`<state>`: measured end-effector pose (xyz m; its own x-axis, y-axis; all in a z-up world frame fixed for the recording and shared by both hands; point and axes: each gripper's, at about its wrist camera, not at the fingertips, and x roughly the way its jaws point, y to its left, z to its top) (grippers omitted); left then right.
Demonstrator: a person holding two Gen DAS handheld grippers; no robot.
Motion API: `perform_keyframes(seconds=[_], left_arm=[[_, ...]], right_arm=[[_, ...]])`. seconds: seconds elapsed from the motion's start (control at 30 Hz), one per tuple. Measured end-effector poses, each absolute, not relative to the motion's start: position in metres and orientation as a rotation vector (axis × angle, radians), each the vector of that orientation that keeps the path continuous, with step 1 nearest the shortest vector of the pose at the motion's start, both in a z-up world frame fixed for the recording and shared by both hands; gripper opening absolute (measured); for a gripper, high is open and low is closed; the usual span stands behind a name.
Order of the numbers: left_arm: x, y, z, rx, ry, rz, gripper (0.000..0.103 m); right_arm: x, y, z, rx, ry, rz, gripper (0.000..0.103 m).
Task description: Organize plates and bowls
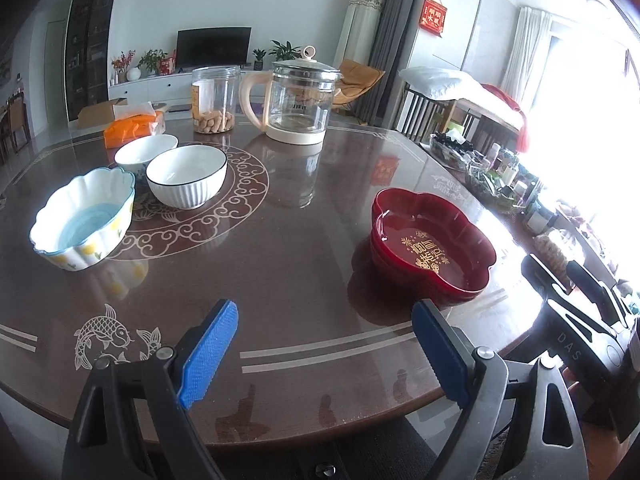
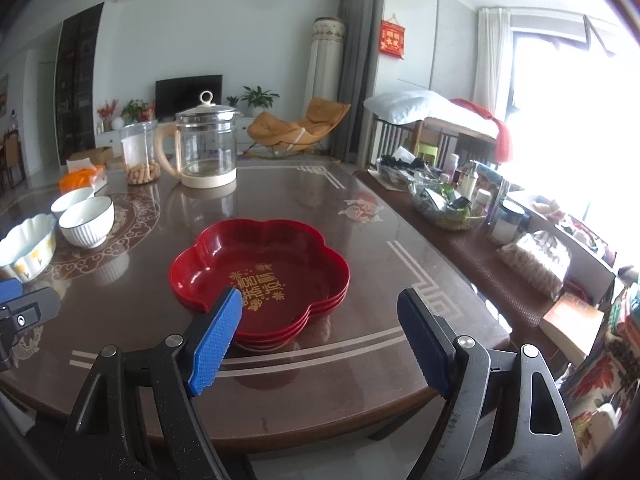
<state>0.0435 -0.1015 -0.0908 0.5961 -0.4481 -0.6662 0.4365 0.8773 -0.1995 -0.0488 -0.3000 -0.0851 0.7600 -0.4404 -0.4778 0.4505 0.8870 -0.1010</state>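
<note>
The brown counter (image 2: 320,208) is carrying everything: the stack of red flower-shaped plates (image 2: 260,276) is sitting flat at the middle of the right wrist view, roughly round with no clear long axis, its gold lettering reading upside down. The scalloped bowl (image 1: 82,220), the ribbed white bowl (image 1: 186,178) and a smaller white bowl (image 1: 145,152) are standing upright in a close cluster at the left of the left wrist view. The right claw (image 2: 320,340) is hanging wide open and empty just short of the plates, tilting down, while the left claw (image 1: 324,348) is gaping empty too, the bowls well apart at its upper left.
</note>
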Motion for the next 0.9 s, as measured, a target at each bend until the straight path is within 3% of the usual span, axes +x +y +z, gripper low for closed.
perform_keyframes(seconds=[0.2, 0.4, 0.7, 0.9], left_arm=[[0.056, -0.100, -0.104, -0.001, 0.918, -0.502, 0.089], [0.048, -0.093, -0.092, 0.083, 0.830, -0.444, 0.089], [0.046, -0.093, -0.074, 0.059, 0.828, -0.523, 0.089], [0.086, -0.013, -0.046, 0.012, 0.816, -0.420, 0.089]], right_arm=[[-0.051, -0.308, -0.078, 0.080, 0.494, -0.472, 0.083], [-0.073, -0.315, -0.060, 0.128, 0.282, -0.460, 0.083], [-0.057, -0.320, -0.069, 0.182, 0.383, -0.336, 0.083], [-0.018, -0.303, -0.070, 0.222, 0.558, -0.098, 0.083]])
